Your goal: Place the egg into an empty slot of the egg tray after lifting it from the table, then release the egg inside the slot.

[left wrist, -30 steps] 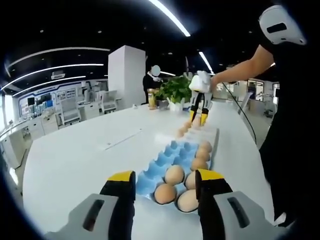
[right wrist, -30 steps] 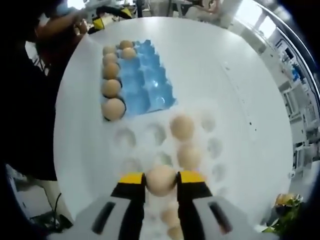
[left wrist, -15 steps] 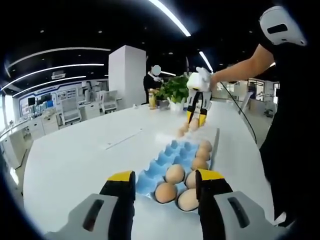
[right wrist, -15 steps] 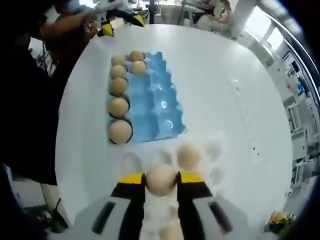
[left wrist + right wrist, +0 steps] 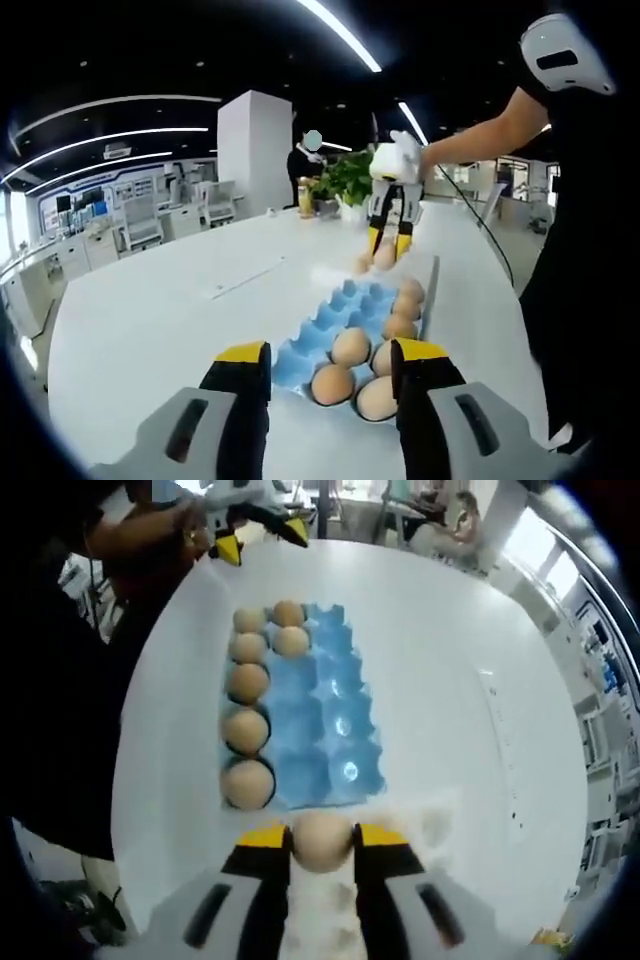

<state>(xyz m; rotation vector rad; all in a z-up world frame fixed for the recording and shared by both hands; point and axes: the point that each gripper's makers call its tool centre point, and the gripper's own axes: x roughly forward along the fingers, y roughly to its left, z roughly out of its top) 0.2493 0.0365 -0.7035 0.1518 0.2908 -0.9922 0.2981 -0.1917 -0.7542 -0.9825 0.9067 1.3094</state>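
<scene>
My right gripper (image 5: 321,842) is shut on a tan egg (image 5: 320,840), held just above the near end of the blue egg tray (image 5: 335,695). Several eggs fill the tray's left column (image 5: 247,730); its right-hand slots are bare. In the left gripper view the same tray (image 5: 335,310) lies ahead with eggs at its near end. Beyond it the right gripper (image 5: 386,248) hangs point-down with the egg (image 5: 385,257) between its yellow tips. My left gripper (image 5: 330,352) stands open with nothing in it, low at the tray's near end, and it also shows as the left gripper (image 5: 255,525) past the tray's far end.
A white egg tray (image 5: 432,818) lies under and beside my right gripper. The round white table (image 5: 160,310) stretches wide to the left. A potted plant (image 5: 350,180) and a bottle stand at its far edge. The person's dark body (image 5: 580,260) borders the table's right side.
The right gripper has carried the egg away from the white tray to the near end of the blue tray. The left gripper has stayed where it was, open.
</scene>
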